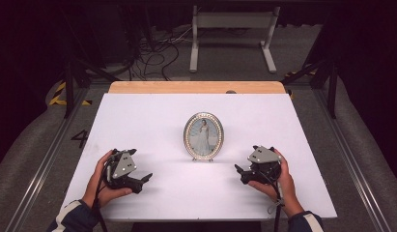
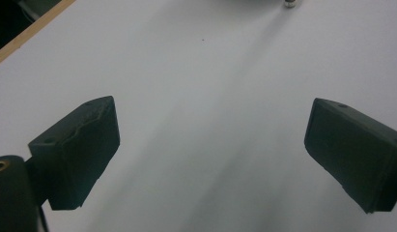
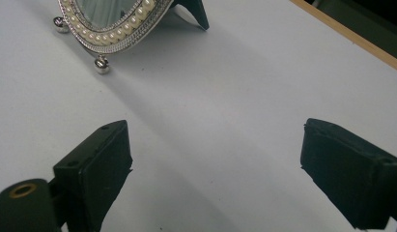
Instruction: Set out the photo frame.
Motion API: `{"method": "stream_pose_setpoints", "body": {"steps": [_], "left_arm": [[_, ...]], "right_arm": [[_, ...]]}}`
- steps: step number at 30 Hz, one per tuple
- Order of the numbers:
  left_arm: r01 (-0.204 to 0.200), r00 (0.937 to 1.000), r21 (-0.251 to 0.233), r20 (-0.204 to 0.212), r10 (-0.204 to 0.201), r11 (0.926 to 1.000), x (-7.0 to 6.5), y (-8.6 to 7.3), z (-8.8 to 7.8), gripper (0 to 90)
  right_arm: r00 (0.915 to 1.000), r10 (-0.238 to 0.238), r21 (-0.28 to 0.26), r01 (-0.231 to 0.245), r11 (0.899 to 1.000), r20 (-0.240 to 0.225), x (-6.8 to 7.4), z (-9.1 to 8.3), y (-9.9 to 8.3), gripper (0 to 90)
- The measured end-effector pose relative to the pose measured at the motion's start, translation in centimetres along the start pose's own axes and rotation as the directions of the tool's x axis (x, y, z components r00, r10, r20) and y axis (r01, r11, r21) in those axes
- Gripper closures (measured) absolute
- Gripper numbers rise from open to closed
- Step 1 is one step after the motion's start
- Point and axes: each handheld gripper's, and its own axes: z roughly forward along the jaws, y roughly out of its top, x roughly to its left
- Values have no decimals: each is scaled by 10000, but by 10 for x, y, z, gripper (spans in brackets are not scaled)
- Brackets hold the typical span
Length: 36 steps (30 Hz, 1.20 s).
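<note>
An oval picture frame (image 1: pixel 204 136) with a pearl-studded silver rim stands upright in the middle of the white table (image 1: pixel 152 116). It holds a photo of a person in a light dress. My left gripper (image 1: pixel 147 178) rests low on the table to the frame's front left, jaws wide apart and empty (image 2: pixel 210 154). My right gripper (image 1: pixel 238 170) sits to the frame's front right, open with nothing between its jaws (image 3: pixel 215 169). In the right gripper view the frame's lower rim (image 3: pixel 114 36), ball feet and dark back stand show at top left.
The white sheet covers a wooden tabletop whose bare edge (image 1: pixel 196 87) shows at the far side. Beyond it stand a white metal stand (image 1: pixel 232 36) and loose cables (image 1: pixel 157 53) on the floor. Dark rails run along both sides of the table.
</note>
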Motion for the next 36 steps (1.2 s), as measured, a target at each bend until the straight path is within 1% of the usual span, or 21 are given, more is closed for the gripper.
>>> {"method": "stream_pose_setpoints", "body": {"steps": [3, 4, 6, 9, 11, 15, 17, 19, 21, 24, 30, 34, 36], "left_arm": [[8, 10000, 74, -35, -8, 10000, 1, -3, -2, 61], [68, 9999, 127, -85, -67, 9999, 2, -6, -5, 61], [81, 9999, 98, -131, -79, 9999, 2, -7, -6, 62], [270, 9994, 25, -196, -270, 9996, 4, -13, -11, 61], [345, 9991, 68, -260, -343, 9994, 5, -16, -13, 61], [386, 9988, 174, -292, -381, 9991, 7, -23, -15, 61], [498, 9983, 187, -301, -493, 9986, 7, -25, -16, 61], [521, 9983, 193, -261, -516, 9985, 7, -27, -17, 62], [551, 9980, 244, -323, -543, 9982, 8, -29, -19, 62], [822, 9961, 146, -346, -817, 9965, 11, -34, -22, 62], [1143, 9925, 22, -435, -1141, 9934, 15, -45, -30, 65], [1310, 9904, -101, -433, -1313, 9913, 16, -52, -35, 66], [1428, 9887, -198, -431, -1435, 9896, 17, -56, -38, 66]], "right_arm": [[9999, 70, 12, -71, 10000, 110, -1, -2, -4, 106], [9999, 102, 2, -102, 9999, 130, -2, -3, -5, 106], [9998, 116, 19, -116, 9999, 146, -3, -4, -6, 106], [9996, 190, 65, -192, 9998, 219, -5, -7, -10, 105], [9994, 257, 65, -259, 9996, 240, -7, -9, -13, 105], [9988, 379, 30, -381, 9993, 307, -10, -15, -18, 105], [9984, 414, 30, -416, 9991, 380, -12, -17, -21, 105], [9983, 454, 25, -455, 9990, 369, -13, -18, -23, 105], [9978, 480, 20, -481, 9988, 459, -15, -21, -27, 105], [9972, 573, -18, -573, 9984, 484, -18, -24, -32, 105], [9963, 667, -134, -660, 9977, 547, -22, -31, -42, 104], [9943, 890, -273, -876, 9958, 580, -25, -36, -47, 104], [9942, 895, -299, -878, 9957, 595, -26, -38, -49, 104]]}}
